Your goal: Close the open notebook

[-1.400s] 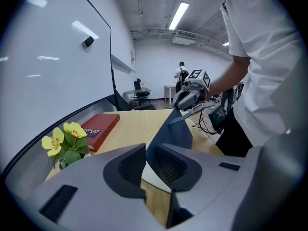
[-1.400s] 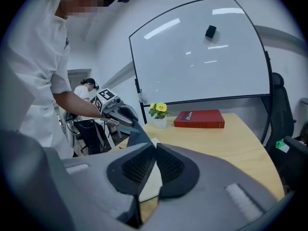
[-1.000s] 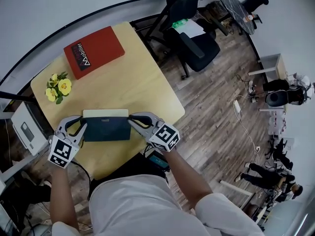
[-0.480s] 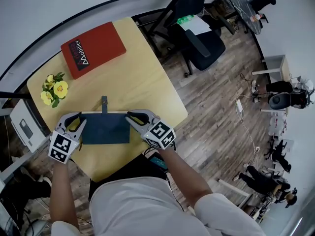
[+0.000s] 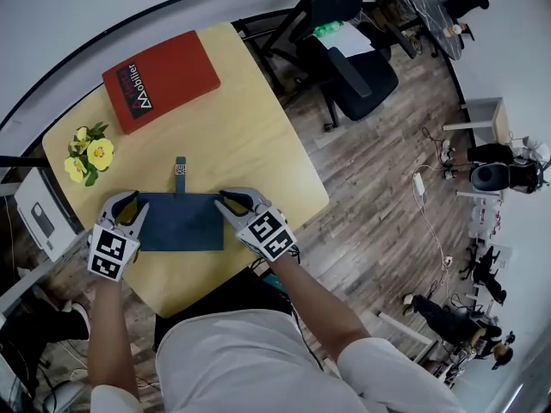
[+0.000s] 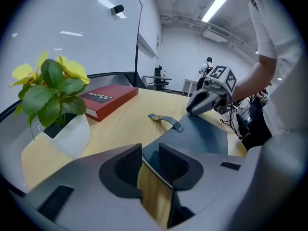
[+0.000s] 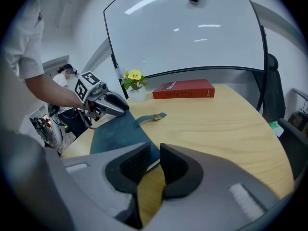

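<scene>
The dark teal notebook (image 5: 181, 222) lies closed and flat on the round wooden table (image 5: 250, 153), with its strap (image 5: 180, 175) stretched out past the far edge. My left gripper (image 5: 136, 206) sits at the notebook's left end; the near corner (image 6: 202, 136) lies between its parted jaws, and the pads do not press it. My right gripper (image 5: 222, 203) is at the right end. Its jaws are opening, with the notebook's corner (image 7: 118, 131) in the gap between them. Each gripper view shows the other gripper across the cover, the right one (image 6: 204, 102) and the left one (image 7: 113, 105).
A red book (image 5: 159, 80) lies at the table's far side. A white pot of yellow flowers (image 5: 88, 155) stands at the left, close to my left gripper. A black office chair (image 5: 344, 67) stands beyond the table on the wooden floor.
The raised cover has come down onto the pages, so the notebook now lies shut. Both grippers sank with it to the tabletop. The strap now shows beyond the far edge.
</scene>
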`<state>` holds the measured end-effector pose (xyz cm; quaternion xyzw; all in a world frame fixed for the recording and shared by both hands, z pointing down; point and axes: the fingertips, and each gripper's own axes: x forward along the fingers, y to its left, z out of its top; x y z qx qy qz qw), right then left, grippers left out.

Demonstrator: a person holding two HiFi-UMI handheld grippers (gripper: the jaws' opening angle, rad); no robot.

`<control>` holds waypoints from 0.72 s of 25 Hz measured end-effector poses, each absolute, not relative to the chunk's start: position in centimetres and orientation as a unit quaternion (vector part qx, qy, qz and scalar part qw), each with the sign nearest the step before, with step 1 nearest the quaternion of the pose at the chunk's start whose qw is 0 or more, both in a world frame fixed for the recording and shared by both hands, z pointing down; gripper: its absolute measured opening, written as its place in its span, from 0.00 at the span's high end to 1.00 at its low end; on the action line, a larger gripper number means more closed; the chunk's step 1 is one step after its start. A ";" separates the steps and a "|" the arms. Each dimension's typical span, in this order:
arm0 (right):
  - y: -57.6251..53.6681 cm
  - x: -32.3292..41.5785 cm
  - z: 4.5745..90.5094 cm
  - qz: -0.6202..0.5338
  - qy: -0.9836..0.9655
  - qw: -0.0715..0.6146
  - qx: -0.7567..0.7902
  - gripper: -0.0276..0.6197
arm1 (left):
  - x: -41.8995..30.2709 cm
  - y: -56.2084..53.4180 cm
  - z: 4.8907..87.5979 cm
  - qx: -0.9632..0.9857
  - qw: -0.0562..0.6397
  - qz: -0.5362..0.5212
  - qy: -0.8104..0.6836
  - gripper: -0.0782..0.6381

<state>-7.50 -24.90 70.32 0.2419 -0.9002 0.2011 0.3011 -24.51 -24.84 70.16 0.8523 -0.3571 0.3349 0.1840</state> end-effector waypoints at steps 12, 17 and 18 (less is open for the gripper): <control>-25.5 -7.6 70.9 0.202 -0.902 0.284 0.256 0.87 | -25.2 -25.3 71.4 0.842 0.184 0.338 -0.379 0.73; -26.9 -6.0 65.4 0.192 -0.912 0.215 0.292 0.88 | -26.1 -26.1 66.5 0.848 0.151 0.299 -0.411 0.73; -27.0 -5.7 63.5 0.181 -0.917 0.195 0.296 0.88 | -26.2 -26.0 64.9 0.852 0.144 0.280 -0.419 0.73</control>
